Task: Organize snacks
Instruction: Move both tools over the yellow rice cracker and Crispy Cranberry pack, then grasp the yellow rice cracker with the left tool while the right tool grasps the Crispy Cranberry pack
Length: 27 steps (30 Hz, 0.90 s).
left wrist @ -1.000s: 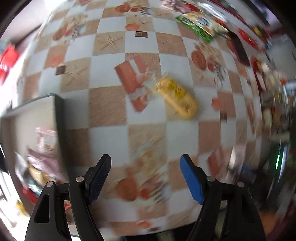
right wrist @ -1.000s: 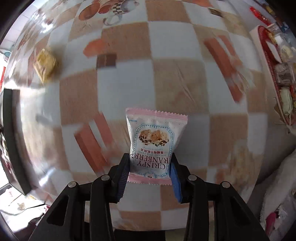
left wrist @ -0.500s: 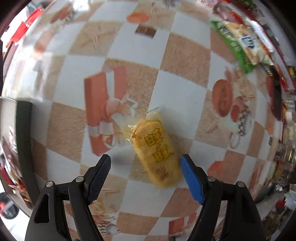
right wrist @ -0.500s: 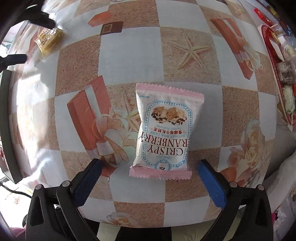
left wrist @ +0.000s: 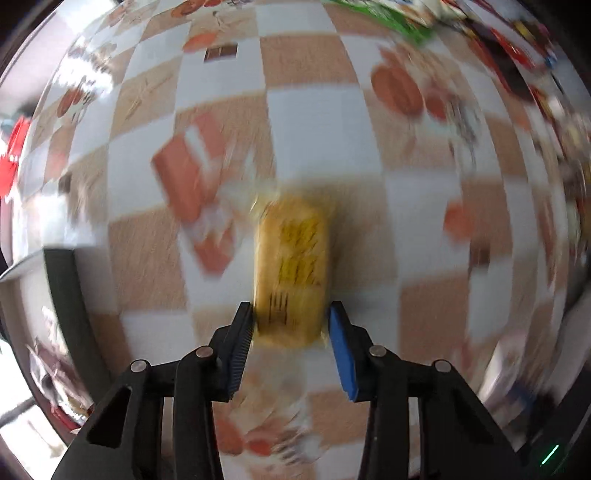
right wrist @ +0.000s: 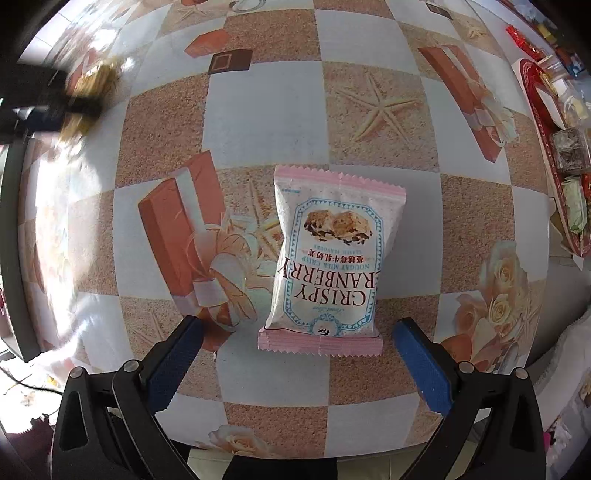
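Observation:
A yellow snack packet lies on the checkered tablecloth, blurred by motion. My left gripper points straight down over it, its jaws closing, and both pads touch the sides of the packet's near end. In the right wrist view that left gripper is a dark blur at the far left, next to the yellow packet. A pink and white "Crispy Cranberry" packet lies flat on the cloth. My right gripper stands wide open around the packet's near end, and its blue pads do not touch it.
A dark-rimmed grey bin holding several snacks sits at the left; its edge also shows in the right wrist view. A red tray of wrapped snacks stands at the right. More packets, one green, lie along the far side.
My left gripper dropped over the yellow packet and its jaws narrowed onto it. My right gripper opened and released the pink packet, which now lies flat on the cloth.

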Tool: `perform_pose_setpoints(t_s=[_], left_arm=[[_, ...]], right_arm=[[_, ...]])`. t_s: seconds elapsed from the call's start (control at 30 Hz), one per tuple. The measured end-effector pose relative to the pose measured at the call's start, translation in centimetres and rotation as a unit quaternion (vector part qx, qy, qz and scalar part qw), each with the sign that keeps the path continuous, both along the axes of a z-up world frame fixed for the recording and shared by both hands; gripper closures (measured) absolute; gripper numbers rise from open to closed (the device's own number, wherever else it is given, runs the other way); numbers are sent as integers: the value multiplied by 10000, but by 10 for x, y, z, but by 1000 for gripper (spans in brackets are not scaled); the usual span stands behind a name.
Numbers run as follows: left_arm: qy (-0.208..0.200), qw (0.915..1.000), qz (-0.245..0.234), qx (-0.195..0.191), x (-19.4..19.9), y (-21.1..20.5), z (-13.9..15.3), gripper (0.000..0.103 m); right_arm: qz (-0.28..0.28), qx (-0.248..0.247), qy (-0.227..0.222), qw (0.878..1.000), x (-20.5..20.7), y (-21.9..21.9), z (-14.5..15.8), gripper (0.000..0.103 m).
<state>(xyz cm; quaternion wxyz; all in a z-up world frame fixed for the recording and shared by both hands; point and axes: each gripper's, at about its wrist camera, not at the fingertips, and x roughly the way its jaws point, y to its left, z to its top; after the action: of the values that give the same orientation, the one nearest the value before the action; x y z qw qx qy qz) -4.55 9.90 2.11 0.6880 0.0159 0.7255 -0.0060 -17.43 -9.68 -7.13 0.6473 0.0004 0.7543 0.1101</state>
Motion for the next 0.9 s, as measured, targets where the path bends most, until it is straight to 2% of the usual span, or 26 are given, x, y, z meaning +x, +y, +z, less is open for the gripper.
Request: perform_pose_setpoints(t_s=[0.13,0.17,0.2,0.27,0.37,0.47,0.73,0.9], left_arm=[[66,9999,-154,-3,-42,11,-3,57],[58,9999,-160,17,-48,13,-4,48],[78,9998,-155,57,-54,15,-6,36],[179,9997,-92,119,-62,20,-11,20],[231,9997,-68,72,-62,26,-15,14],[469,9987,-163,77,-60,30,-25,0],[415,9990,-144,3,-40,12,-30,0],[304,9994,-141,-6,-50,18,-23,0]], right_arm=[[18,0,38,10000,2,0,-1,0],[24,-3,66,10000,2,0,-1,0],[31,-5,90,10000,2,0,-1,0],[45,-7,111,9999,1,1,0,0],[74,-6,111,9999,0,-1,-1,0],[63,-3,109,9999,1,0,-1,0],[77,8,83,9999,1,0,-1,0],[80,12,86,9999,1,0,-1,0]])
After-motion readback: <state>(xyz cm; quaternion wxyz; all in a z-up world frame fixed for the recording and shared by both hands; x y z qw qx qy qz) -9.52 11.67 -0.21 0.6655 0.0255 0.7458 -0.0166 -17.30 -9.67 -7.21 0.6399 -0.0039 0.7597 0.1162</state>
